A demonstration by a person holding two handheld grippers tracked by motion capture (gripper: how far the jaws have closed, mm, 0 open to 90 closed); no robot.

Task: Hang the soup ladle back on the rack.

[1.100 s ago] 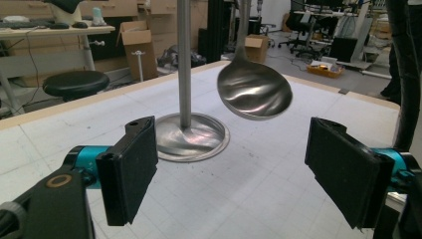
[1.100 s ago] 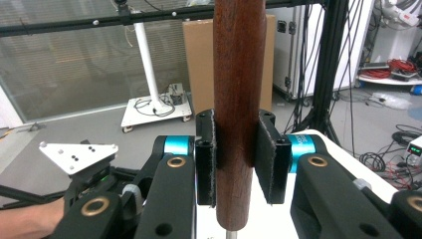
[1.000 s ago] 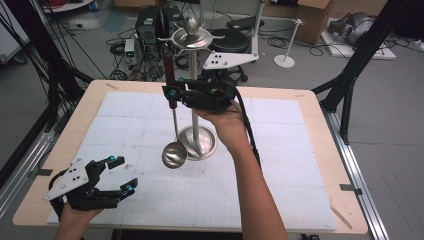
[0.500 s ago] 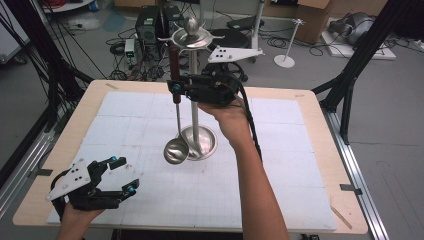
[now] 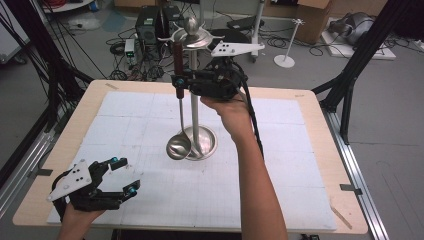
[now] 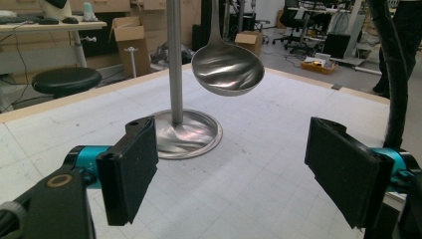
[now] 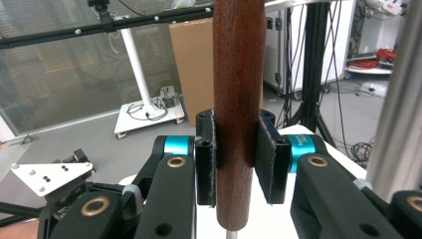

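1. A wooden table (image 5: pixel 310 107) under a white gridded mat carries the tall steel utensil stand with a round dished base (image 5: pixel 194 90).
2. The steel ladle with a dark wooden handle (image 5: pixel 179 120) is held upright, just beside the stand's post, its bowl clear of the table.
3. The right tongs (image 5: pixel 178 81) are clamped on the handle.
4. The left tongs (image 5: pixel 125 175), wide open and empty, are kept well apart.
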